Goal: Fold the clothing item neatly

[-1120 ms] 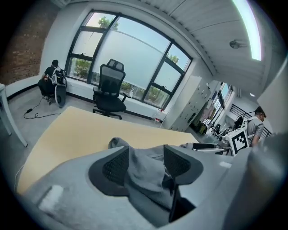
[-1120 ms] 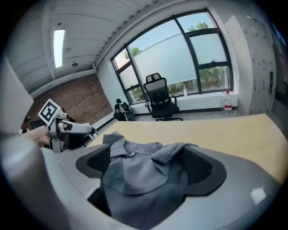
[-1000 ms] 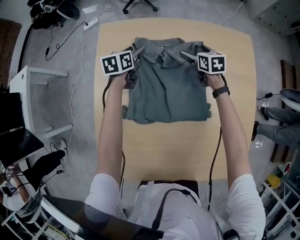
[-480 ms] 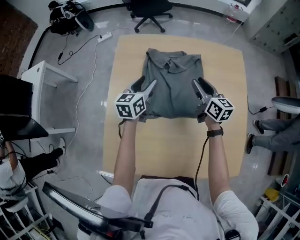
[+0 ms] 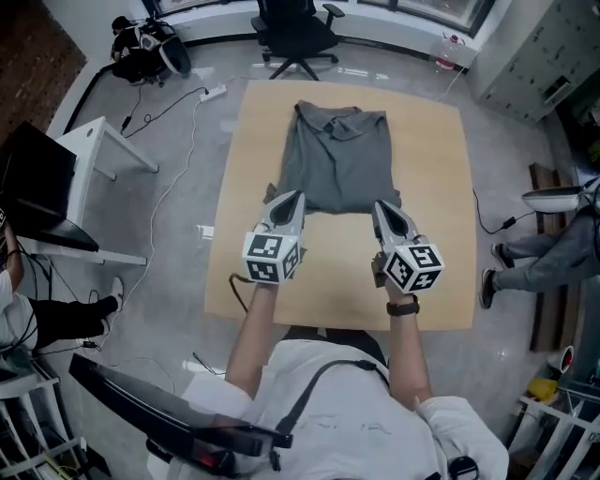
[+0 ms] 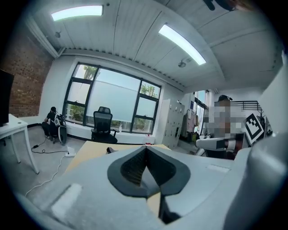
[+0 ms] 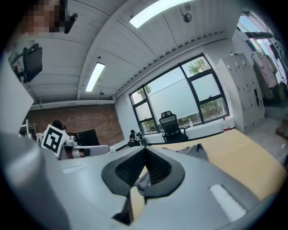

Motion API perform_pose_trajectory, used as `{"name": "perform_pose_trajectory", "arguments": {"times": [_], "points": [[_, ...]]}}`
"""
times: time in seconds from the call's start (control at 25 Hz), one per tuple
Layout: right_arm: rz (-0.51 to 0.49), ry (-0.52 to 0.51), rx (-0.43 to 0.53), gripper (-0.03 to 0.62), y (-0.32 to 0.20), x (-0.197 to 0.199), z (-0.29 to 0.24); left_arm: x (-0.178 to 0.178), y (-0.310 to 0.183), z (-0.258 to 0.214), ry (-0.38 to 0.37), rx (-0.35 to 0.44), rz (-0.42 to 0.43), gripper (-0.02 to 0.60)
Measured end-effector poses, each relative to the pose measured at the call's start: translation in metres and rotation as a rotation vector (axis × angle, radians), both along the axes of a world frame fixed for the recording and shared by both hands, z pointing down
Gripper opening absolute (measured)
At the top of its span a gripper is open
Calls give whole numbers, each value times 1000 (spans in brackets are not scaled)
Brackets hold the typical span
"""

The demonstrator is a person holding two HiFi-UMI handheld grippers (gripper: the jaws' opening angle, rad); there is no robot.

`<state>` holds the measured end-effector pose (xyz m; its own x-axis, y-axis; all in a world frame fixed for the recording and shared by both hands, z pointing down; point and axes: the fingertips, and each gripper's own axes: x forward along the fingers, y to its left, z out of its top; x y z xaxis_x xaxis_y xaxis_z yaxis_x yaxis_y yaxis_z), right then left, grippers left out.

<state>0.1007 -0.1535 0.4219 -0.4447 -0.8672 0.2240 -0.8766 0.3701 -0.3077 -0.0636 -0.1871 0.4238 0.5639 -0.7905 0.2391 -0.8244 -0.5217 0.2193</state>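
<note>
Evidently, left hand-held gripper point(image 5: 292, 196) and right hand-held gripper point(image 5: 381, 205), just clenched empty, are held clear so the folded shirt point(image 5: 336, 159) ahead is not disturbed.

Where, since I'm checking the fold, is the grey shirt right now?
In the head view the grey shirt lies folded on the far half of the wooden table, roughly centred, its collar toward the office chair.

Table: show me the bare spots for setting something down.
Bare: table strips left and right of the shirt, and the near half. The left gripper and right gripper, jaws just closed empty, hang over it; the shirt fills the far middle.
</note>
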Motion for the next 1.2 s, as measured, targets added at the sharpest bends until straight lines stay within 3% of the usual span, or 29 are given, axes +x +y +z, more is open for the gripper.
{"name": "perform_pose_trajectory", "arguments": {"times": [0.24,0.4,0.56,0.68,0.84,1.2], "points": [[-80,89,80,-3,81,-13,-8,33,88,-5,35,16,26,-2],[-117,83,117,-2,141,-12,-22,45,153,-28,8,89,-1,-2],[-130,-28,23,-2,201,13,-33,65,218,-50,6,118,-33,-2],[-116,-19,18,-2,239,32,-29,85,262,-49,-12,100,-38,-2],[-71,24,58,-2,268,39,-31,91,290,-58,-46,107,-23,-2],[-36,56,151,-2,286,17,-67,69,307,-105,-39,246,-7,-2]]}}
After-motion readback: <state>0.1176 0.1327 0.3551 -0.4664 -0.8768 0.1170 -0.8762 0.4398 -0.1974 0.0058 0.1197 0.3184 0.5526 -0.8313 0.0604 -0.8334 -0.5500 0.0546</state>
